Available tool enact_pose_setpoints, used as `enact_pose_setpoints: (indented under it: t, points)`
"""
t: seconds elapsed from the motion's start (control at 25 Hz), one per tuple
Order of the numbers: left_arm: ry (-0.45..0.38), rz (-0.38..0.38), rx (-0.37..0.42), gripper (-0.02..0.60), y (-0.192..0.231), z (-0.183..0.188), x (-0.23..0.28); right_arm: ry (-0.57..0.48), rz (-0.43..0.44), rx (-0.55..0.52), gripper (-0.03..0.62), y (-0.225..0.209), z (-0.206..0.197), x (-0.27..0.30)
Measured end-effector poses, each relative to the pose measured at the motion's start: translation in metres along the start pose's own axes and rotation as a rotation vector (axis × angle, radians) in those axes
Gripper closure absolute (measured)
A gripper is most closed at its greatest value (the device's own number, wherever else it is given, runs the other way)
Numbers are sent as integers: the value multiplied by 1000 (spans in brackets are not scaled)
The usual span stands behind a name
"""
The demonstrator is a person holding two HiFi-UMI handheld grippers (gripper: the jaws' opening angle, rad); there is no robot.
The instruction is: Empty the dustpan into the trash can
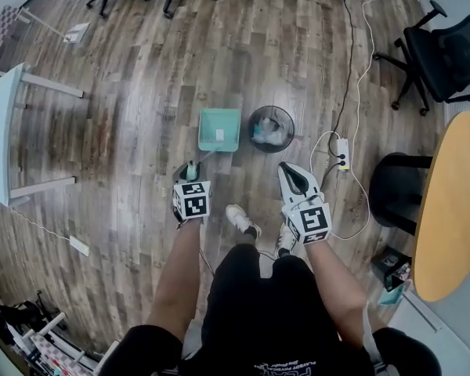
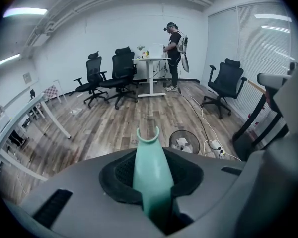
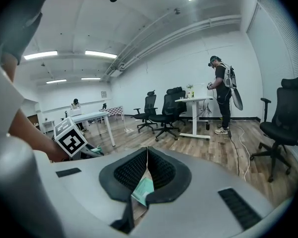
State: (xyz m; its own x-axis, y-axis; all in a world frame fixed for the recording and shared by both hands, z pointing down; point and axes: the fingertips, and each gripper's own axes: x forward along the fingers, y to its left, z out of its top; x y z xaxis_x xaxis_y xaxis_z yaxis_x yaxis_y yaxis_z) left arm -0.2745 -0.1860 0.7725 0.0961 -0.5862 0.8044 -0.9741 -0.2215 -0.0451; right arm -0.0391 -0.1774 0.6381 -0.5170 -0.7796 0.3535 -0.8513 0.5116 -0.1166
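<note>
Head view looks steeply down on a wooden floor (image 1: 141,92), and the green dustpan (image 1: 219,129) is low over it, just left of the black mesh trash can (image 1: 252,122). One white scrap (image 1: 219,135) lies in the dustpan, and I cannot tell if the pan touches the floor. White crumpled paper (image 1: 272,138) is already inside the can.

The left gripper (image 1: 189,171) has its fingers closed narrow on the long green handle (image 2: 151,172) of the dustpan; in the left gripper view the handle runs forward between the black pads, and the can stands beyond it to the right. The right gripper (image 1: 290,172) is near the can on its close side. Its fingers are together at the tips and hold nothing; a bit of green shows through the gap below them.

Right of the can lies a power strip (image 1: 341,153) with a white cable (image 1: 352,69) across the floor. A black stool (image 1: 395,186) and a round yellow tabletop (image 1: 454,210) are further right, an office chair (image 1: 446,53) is above them, and a white tabletop (image 1: 0,131) is at the left edge. Nothing lies between the dustpan and the can. In both gripper views another person (image 2: 175,53) stands at a far desk (image 2: 151,59)
</note>
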Motion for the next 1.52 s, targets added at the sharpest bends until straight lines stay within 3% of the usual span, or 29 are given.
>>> enact_pose_setpoints:
  t: [0.28,0.72,0.92,1.08,1.28,1.52]
  points:
    - [46,-5,42,479,-1,-8,38,16,-14,15,569,2,-16,18]
    - [70,20,60,476,0,-13,59,33,-2,2,569,10,-26,12]
    - [14,11,51,383,5,3,57,29,-3,4,569,14,-25,3]
    - [-49,31,43,333,9,18,35,15,-3,-8,569,16,-19,-9]
    - [-159,63,33,333,4,42,-25,-30,6,-33,569,19,3,-27]
    - [-297,48,6,334,-41,72,-118,-101,37,-70,569,20,37,-62]
